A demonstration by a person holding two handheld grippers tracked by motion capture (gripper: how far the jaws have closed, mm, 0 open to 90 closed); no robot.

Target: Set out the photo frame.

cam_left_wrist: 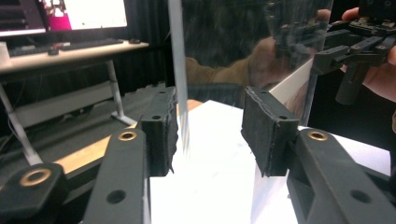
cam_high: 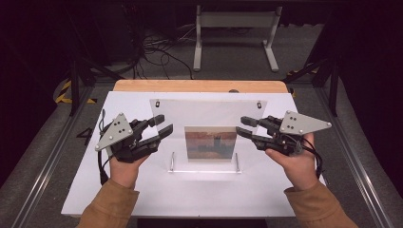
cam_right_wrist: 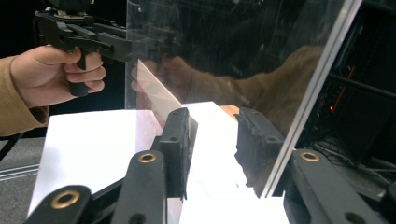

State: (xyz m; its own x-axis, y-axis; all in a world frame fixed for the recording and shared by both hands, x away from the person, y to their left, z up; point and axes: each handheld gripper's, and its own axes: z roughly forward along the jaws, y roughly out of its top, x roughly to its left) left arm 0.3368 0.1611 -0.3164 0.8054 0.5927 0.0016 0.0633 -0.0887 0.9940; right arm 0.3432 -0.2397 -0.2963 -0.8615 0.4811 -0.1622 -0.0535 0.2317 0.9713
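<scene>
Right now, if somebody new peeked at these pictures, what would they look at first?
Probably the clear frame standing upright in the middle of the white table, with a small reddish-brown picture inside it. Next, the two black grippers at its side edges: the left gripper and the right gripper, jaws open around the pane's edges, not pressing on it.

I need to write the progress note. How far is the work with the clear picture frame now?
Done: the clear acrylic frame, picture inside, stands upright on the white table. In hand: the left gripper and right gripper straddle its side edges, jaws apart, pads not visibly pressing. Left, probably: closing on both edges and lifting.
</scene>
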